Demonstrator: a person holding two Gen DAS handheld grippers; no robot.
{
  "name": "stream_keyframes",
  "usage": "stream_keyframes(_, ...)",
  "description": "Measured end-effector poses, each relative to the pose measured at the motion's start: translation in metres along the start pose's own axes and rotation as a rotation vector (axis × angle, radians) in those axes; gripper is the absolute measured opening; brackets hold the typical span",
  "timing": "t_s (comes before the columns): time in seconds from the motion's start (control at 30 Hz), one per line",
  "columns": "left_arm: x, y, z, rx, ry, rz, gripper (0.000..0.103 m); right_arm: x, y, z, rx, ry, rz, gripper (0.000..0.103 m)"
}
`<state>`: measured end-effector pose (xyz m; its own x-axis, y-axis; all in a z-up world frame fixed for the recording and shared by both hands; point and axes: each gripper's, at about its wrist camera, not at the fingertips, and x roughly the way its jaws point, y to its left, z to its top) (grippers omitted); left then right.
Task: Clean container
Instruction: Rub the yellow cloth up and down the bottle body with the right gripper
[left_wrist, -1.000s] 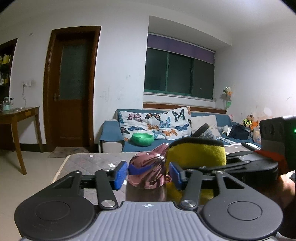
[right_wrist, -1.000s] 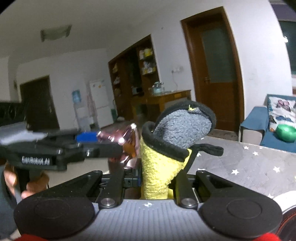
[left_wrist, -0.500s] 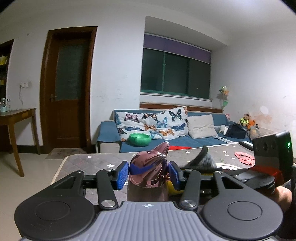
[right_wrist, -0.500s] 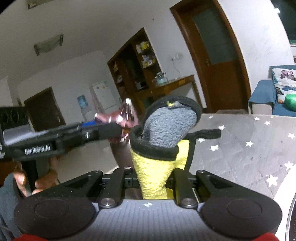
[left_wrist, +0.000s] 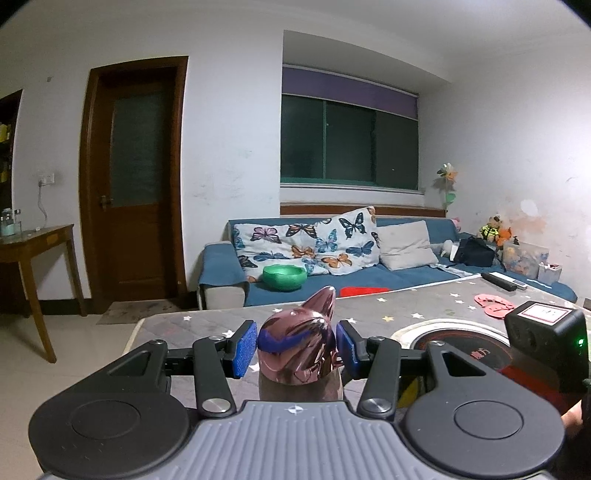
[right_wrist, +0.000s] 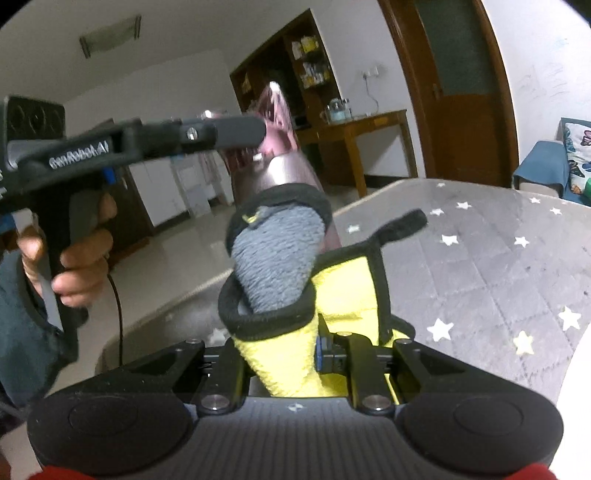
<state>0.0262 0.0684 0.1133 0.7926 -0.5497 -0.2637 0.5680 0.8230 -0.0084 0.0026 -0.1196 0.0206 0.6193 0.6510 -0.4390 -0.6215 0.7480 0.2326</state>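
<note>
The left gripper (left_wrist: 296, 346) was clamped on the shiny pink lid (left_wrist: 297, 345) of the container (right_wrist: 275, 170), its blue pads (left_wrist: 246, 347) pressing either side of the lid. The container, a pink metallic bottle, stood upright at the near edge of the grey star-patterned table (left_wrist: 413, 301). Seen from the right wrist camera, a hand (right_wrist: 79, 254) held the left gripper's handle, with the bottle's body reaching down behind the cloth.

The right gripper (right_wrist: 280, 354) was closed on a yellow cleaning cloth (right_wrist: 291, 306) with a grey fleecy face and black edging. The cloth's grey upper fold lay against the lower side of the bottle. A black loop (right_wrist: 397, 227) from the cloth stuck out over the table.

Beyond the table stood a blue sofa (left_wrist: 369, 273) with butterfly cushions (left_wrist: 314, 240) and a green bowl (left_wrist: 284, 276).
</note>
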Motion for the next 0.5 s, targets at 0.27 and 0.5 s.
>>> stream_keyframes(0.27, 0.005, -0.014, -0.002, 0.008, 0.004, 0.016, 0.052, -0.005, 0.011, 0.002, -0.032, 0.015, -0.057, 0.015)
stream_keyframes(0.5, 0.000, -0.023, -0.005, -0.006, 0.009, 0.046, 0.055, -0.010, 0.021, 0.003, -0.057, 0.027, -0.091, 0.015)
